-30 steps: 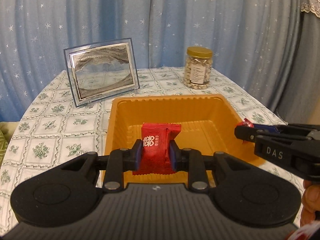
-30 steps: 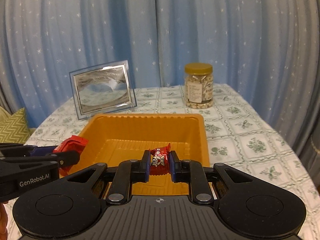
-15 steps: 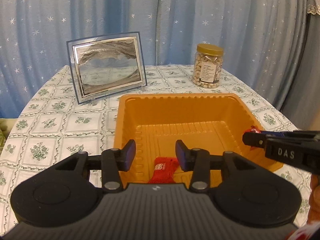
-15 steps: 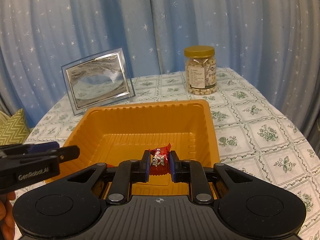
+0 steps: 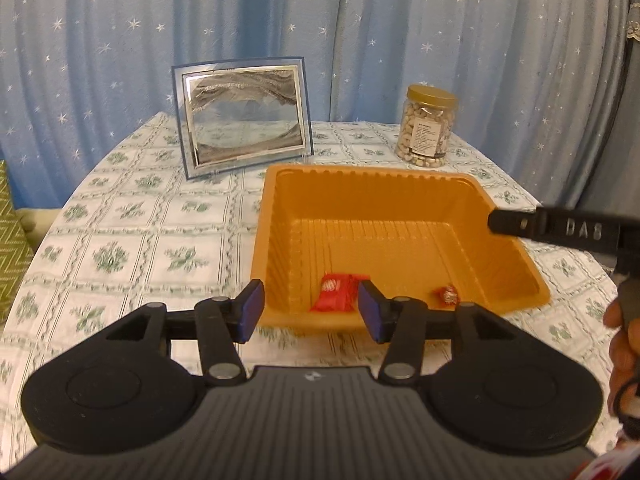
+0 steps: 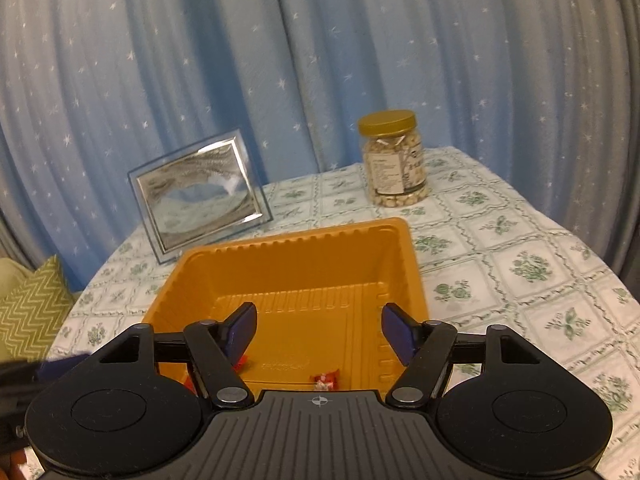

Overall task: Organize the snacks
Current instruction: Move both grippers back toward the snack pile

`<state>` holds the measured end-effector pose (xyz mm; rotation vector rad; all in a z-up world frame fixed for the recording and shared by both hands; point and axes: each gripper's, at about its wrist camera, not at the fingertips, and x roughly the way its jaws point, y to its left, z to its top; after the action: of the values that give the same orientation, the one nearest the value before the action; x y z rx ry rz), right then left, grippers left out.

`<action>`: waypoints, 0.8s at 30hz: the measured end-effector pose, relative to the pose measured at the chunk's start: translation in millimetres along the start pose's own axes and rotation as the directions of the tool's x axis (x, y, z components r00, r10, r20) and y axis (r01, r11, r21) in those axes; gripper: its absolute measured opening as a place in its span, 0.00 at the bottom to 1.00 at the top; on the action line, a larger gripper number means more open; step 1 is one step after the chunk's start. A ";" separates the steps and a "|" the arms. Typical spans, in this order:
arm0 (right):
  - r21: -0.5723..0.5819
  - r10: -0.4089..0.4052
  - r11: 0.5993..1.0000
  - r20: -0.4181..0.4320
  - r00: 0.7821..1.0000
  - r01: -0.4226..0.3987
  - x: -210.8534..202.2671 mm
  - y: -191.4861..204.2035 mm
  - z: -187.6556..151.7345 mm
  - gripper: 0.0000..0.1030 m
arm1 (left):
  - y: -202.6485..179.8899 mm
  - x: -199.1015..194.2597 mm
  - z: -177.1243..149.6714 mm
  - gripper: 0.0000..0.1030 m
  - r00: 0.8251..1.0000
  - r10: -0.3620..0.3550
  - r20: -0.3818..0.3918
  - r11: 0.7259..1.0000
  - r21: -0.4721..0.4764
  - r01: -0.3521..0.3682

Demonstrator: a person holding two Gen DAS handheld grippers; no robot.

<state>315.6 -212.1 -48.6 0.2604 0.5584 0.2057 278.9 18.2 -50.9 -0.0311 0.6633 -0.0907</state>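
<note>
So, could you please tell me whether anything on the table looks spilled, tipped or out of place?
Nothing stands out. Both red snack packets lie inside the orange tray; the nut jar and the picture frame stand upright.

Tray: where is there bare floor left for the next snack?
Most of the tray floor is bare: the whole back half and the middle. Only the near edge is taken, by the red packet toward its left wall and the small candy toward its right. The patch between them is narrow.
</note>
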 end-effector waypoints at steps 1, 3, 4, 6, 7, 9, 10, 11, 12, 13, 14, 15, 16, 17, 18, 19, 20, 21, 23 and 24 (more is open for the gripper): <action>-0.001 -0.008 1.000 0.006 1.000 0.008 -5.1 -0.7 0.2 0.67 | -0.9 -5.8 -3.3 0.52 1.000 0.000 0.001 1.000 -0.004 0.000; 0.000 -0.014 1.000 0.023 1.000 0.014 -19.0 -2.1 -0.5 0.67 | -3.0 -17.5 -9.7 0.56 1.000 0.003 0.006 1.000 -0.010 -0.003; -0.001 -0.016 1.000 0.031 0.999 0.016 -27.2 -2.6 -1.5 0.67 | -4.1 -23.6 -12.8 0.57 1.000 0.004 0.007 1.000 -0.013 -0.004; -0.008 -0.018 1.000 0.045 0.999 0.018 -43.5 -3.9 -5.7 0.67 | -6.4 -35.7 -19.3 0.59 1.000 0.004 0.005 1.000 -0.020 -0.004; -0.010 -0.022 1.000 0.047 0.999 0.023 -52.1 -4.3 -9.0 0.67 | -7.3 -41.5 -22.1 0.60 1.000 0.001 0.004 1.000 -0.023 -0.001; -0.011 -0.027 1.000 0.046 0.999 0.027 -69.2 -5.2 -16.8 0.67 | -10.2 -54.6 -29.0 0.63 1.000 0.001 0.003 1.000 -0.022 -0.001; -0.011 -0.028 1.000 0.041 0.999 0.029 -77.1 -5.7 -21.3 0.67 | -12.2 -61.8 -33.3 0.65 1.000 0.003 0.005 1.000 -0.017 -0.003; -0.011 -0.035 0.999 0.035 0.999 0.036 -85.2 -5.4 -26.0 0.67 | -13.8 -68.8 -36.7 0.67 1.000 0.005 0.005 1.000 -0.015 -0.004; -0.011 -0.043 0.999 0.028 0.999 0.043 -92.9 -5.7 -31.2 0.67 | -14.8 -75.6 -40.2 0.67 1.000 0.003 0.006 1.000 -0.015 -0.003; -0.011 -0.044 0.999 0.021 0.999 0.045 -100.5 -5.2 -35.6 0.67 | -15.4 -82.2 -43.7 0.69 1.000 0.000 0.004 1.000 -0.016 0.000; -0.013 -0.045 0.999 0.016 0.999 0.045 -108.8 -4.6 -40.3 0.67 | -16.0 -88.6 -47.1 0.71 1.000 -0.001 0.002 1.000 -0.019 0.001; -0.017 -0.050 0.999 0.016 0.999 0.050 -117.0 -3.9 -44.8 0.67 | -16.1 -94.9 -50.6 0.72 1.000 0.000 0.000 1.000 -0.023 0.000; -0.022 -0.058 0.998 0.017 0.998 0.058 -125.0 -3.2 -48.6 0.67 | -16.1 -102.0 -54.4 0.72 1.000 0.001 -0.001 1.000 -0.029 -0.001; -0.027 -0.067 0.997 0.016 0.998 0.067 -132.7 -2.5 -52.4 0.67 | -16.3 -108.8 -58.2 0.73 1.000 0.001 -0.002 0.999 -0.032 -0.001; -0.029 -0.072 0.997 0.013 0.997 0.073 -139.8 -1.8 -56.3 0.67 | -16.6 -115.7 -62.5 0.73 1.000 0.004 -0.002 0.999 -0.033 -0.004; -0.031 -0.075 0.997 0.009 0.997 0.076 -146.9 -0.9 -60.3 0.67 | -17.6 -122.3 -66.0 0.73 1.000 0.007 -0.003 0.999 -0.034 -0.008; -0.031 -0.079 0.996 0.004 0.997 0.079 -153.9 -0.2 -64.2 0.67 | -18.0 -129.0 -69.6 0.75 1.000 0.009 -0.002 0.999 -0.035 -0.009; -0.033 -0.083 0.996 -0.001 0.997 0.083 -160.1 0.9 -67.7 0.67 | -18.1 -135.7 -73.1 0.75 1.000 0.012 -0.003 0.999 -0.039 -0.012; -0.031 -0.090 0.996 -0.011 0.996 0.089 -171.8 2.6 -74.2 0.68 | -18.9 -148.0 -80.3 0.76 1.000 0.014 -0.005 0.999 -0.045 -0.015; -0.027 -0.090 0.996 -0.017 0.996 0.090 -177.1 3.9 -77.6 0.69 | -19.5 -153.8 -84.1 0.76 1.000 0.015 -0.008 0.999 -0.047 -0.015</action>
<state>126.0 -240.2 -23.3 0.2076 0.5841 0.1279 105.1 13.3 -21.7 -0.0711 0.6731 -0.0611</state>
